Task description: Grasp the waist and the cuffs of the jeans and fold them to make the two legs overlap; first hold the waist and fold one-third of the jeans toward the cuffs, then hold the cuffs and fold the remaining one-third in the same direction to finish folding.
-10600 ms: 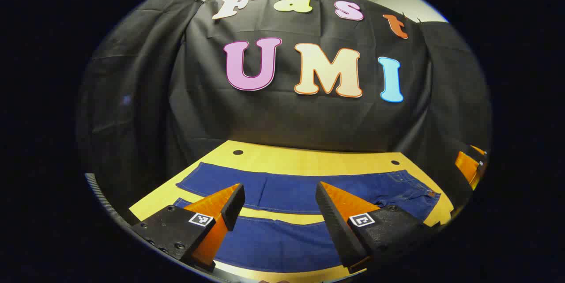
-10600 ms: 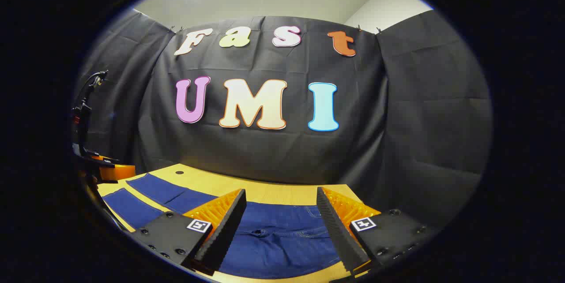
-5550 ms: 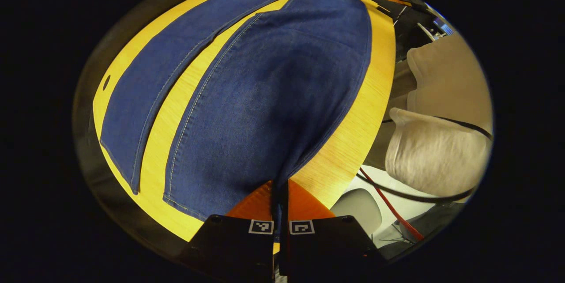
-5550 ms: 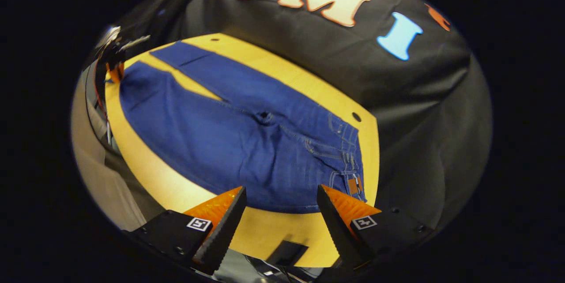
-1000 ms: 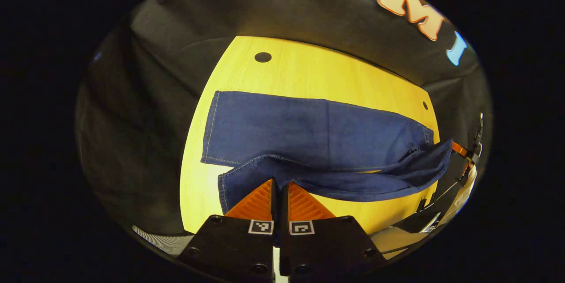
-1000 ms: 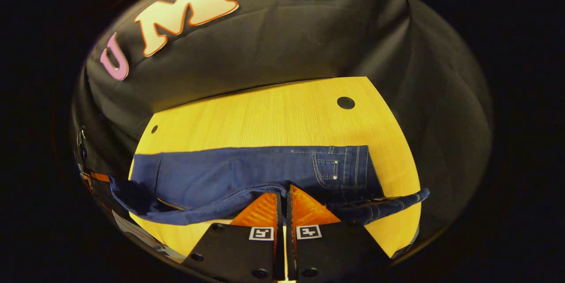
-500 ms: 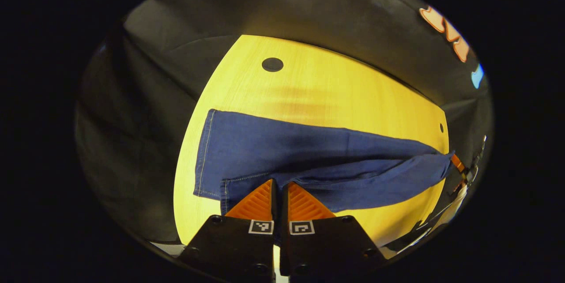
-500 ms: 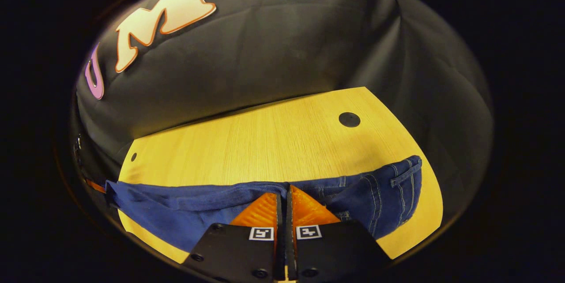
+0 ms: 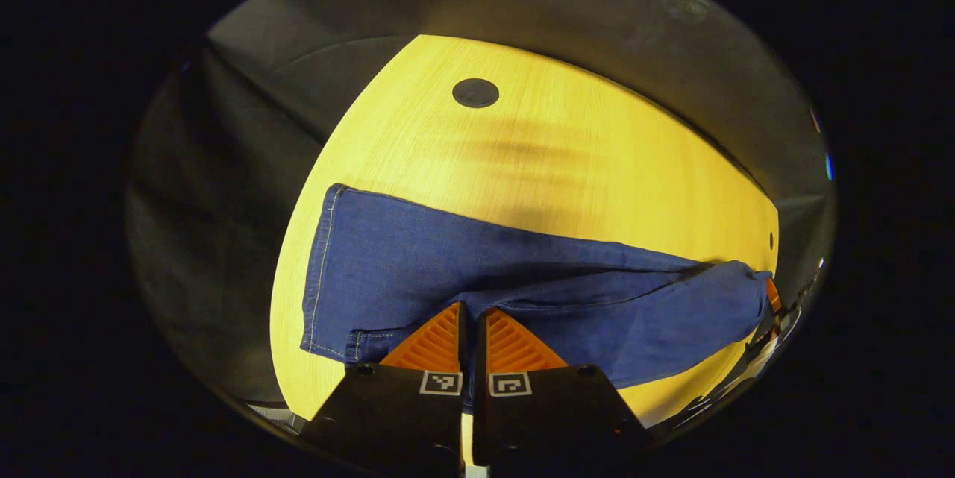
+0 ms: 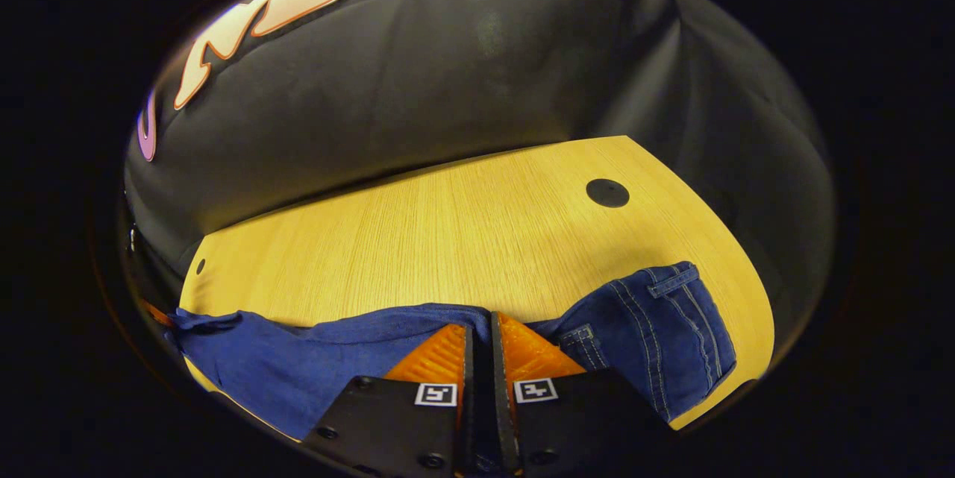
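Note:
Dark blue jeans (image 9: pixel 462 269) lie on the yellow wooden table (image 9: pixel 567 157), one leg folded over the other. My left gripper (image 9: pixel 471 312) is shut on the upper leg's edge near the cuffs (image 9: pixel 322 277). In the right gripper view my right gripper (image 10: pixel 477 330) is shut on the denim (image 10: pixel 298 366) near the waist. The waistband with its belt loops (image 10: pixel 664 336) hangs rumpled to the right of that gripper. The far end of the jeans (image 9: pixel 735 291) rises toward the table's right edge.
Round dark holes mark the tabletop (image 9: pixel 475 92) (image 10: pixel 606 193). Bare wood (image 10: pixel 448 239) stretches from the jeans to the black cloth wall (image 10: pixel 448 90) behind the table. The table's edges curve close on both sides.
Both grippers have carried the near leg and waist side farther over the far leg, toward the wall. The waistband now bunches up beside my right gripper.

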A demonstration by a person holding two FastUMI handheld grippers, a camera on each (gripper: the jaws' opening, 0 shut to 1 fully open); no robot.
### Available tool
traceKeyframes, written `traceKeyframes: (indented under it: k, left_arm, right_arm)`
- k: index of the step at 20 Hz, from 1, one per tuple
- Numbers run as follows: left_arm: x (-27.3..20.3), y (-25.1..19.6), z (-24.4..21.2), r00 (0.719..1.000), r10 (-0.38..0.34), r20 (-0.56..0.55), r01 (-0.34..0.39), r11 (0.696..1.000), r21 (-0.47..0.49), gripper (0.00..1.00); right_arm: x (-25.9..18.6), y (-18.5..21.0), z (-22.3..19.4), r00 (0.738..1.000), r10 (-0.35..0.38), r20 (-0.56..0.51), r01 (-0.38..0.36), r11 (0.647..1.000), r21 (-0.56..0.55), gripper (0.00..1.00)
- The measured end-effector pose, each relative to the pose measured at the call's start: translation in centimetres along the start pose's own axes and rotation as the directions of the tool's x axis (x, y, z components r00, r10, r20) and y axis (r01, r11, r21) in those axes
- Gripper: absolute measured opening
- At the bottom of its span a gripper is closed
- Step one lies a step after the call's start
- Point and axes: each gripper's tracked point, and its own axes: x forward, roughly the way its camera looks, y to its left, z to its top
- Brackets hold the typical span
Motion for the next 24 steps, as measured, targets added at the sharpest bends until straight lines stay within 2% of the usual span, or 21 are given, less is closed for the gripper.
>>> traceKeyframes:
  k: [3, 4, 5, 7, 8, 9, 11, 12, 13, 14, 15, 17, 18, 19, 20, 21, 24]
  left_arm:
    - [0.1, -0.1, 0.2, 1.000, 0.010, 0.023, -0.009, 1.000, -0.012, 0.00]
    - [0.1, -0.1, 0.3, 0.999, 0.016, 0.036, -0.015, 1.000, -0.023, 0.00]
    - [0.0, -0.2, 0.4, 0.999, 0.014, 0.048, -0.012, 0.999, -0.035, 0.02]
    - [0.0, -0.4, 0.2, 0.998, -0.001, 0.064, 0.005, 0.999, -0.051, 0.14]
    - [-0.2, -0.6, 0.2, 0.997, -0.006, 0.080, 0.010, 0.998, -0.056, 0.36]
    - [-0.4, -0.5, 0.2, 0.995, -0.007, 0.099, 0.013, 0.999, -0.052, 0.57]
    - [-1.1, -0.6, -0.1, 0.991, -0.012, 0.135, 0.017, 0.999, -0.035, 1.00]
    - [-1.7, -0.7, -0.2, 0.989, -0.018, 0.150, 0.022, 0.999, -0.025, 0.96]
    - [-2.4, -0.9, -0.4, 0.985, -0.026, 0.168, 0.029, 0.999, -0.016, 0.96]
    - [-3.1, -1.1, -0.7, 0.983, -0.035, 0.182, 0.037, 0.999, -0.010, 0.96]
    - [-3.6, -1.4, -1.0, 0.980, -0.047, 0.194, 0.049, 0.999, -0.003, 0.96]
    - [-4.8, -2.2, -1.9, 0.974, -0.070, 0.214, 0.068, 0.998, 0.015, 0.96]
    - [-5.7, -2.5, -2.5, 0.972, -0.075, 0.222, 0.072, 0.997, 0.025, 0.96]
    - [-6.4, -2.9, -3.2, 0.969, -0.081, 0.233, 0.076, 0.997, 0.032, 0.96]
    - [-6.9, -3.2, -3.8, 0.966, -0.085, 0.245, 0.080, 0.996, 0.030, 0.97]
    - [-7.6, -3.7, -4.6, 0.963, -0.093, 0.254, 0.090, 0.996, 0.023, 0.97]
    - [-8.8, -5.0, -7.8, 0.961, -0.100, 0.257, 0.107, 0.994, -0.011, 0.96]
  right_arm:
    - [-0.2, -0.2, 0.4, 1.000, 0.021, 0.003, -0.021, 1.000, 0.007, 0.20]
    - [-0.4, -0.4, 0.6, 1.000, 0.028, 0.008, -0.029, 1.000, 0.008, 0.27]
    - [-0.9, -0.4, 1.3, 0.999, 0.038, 0.029, -0.039, 0.999, 0.012, 0.45]
    - [-2.4, -0.8, 3.5, 0.994, 0.034, 0.103, -0.038, 0.999, 0.036, 0.81]
    - [-3.3, -1.4, 4.3, 0.992, 0.034, 0.125, -0.041, 0.998, 0.057, 0.99]
    - [-4.3, -2.1, 4.7, 0.990, 0.031, 0.135, -0.043, 0.995, 0.086, 0.94]
    - [-5.9, -4.3, 4.8, 0.992, 0.022, 0.123, -0.042, 0.986, 0.164, 0.98]
    - [-6.8, -5.7, 4.4, 0.994, 0.012, 0.113, -0.035, 0.979, 0.202, 0.99]
    - [-7.6, -7.5, 4.0, 0.995, -0.010, 0.102, -0.014, 0.972, 0.234, 0.94]
    - [-8.6, -9.4, 2.9, 0.995, -0.040, 0.087, 0.016, 0.965, 0.261, 0.94]
    - [-9.6, -11.6, 2.0, 0.994, -0.083, 0.077, 0.058, 0.957, 0.284, 0.99]
    - [-10.9, -15.2, 0.0, 0.989, -0.138, 0.047, 0.117, 0.942, 0.314, 0.98]
    - [-11.1, -16.4, -1.3, 0.989, -0.147, 0.030, 0.129, 0.936, 0.328, 0.94]
    - [-11.2, -17.5, -2.4, 0.987, -0.161, 0.011, 0.148, 0.930, 0.336, 0.99]
    - [-11.1, -18.6, -3.4, 0.985, -0.174, -0.007, 0.167, 0.927, 0.335, 0.94]
    - [-10.7, -19.2, -4.1, 0.984, -0.176, -0.023, 0.173, 0.927, 0.331, 0.99]
    - [-9.9, -19.9, -6.1, 0.987, -0.150, -0.064, 0.163, 0.936, 0.312, 0.99]
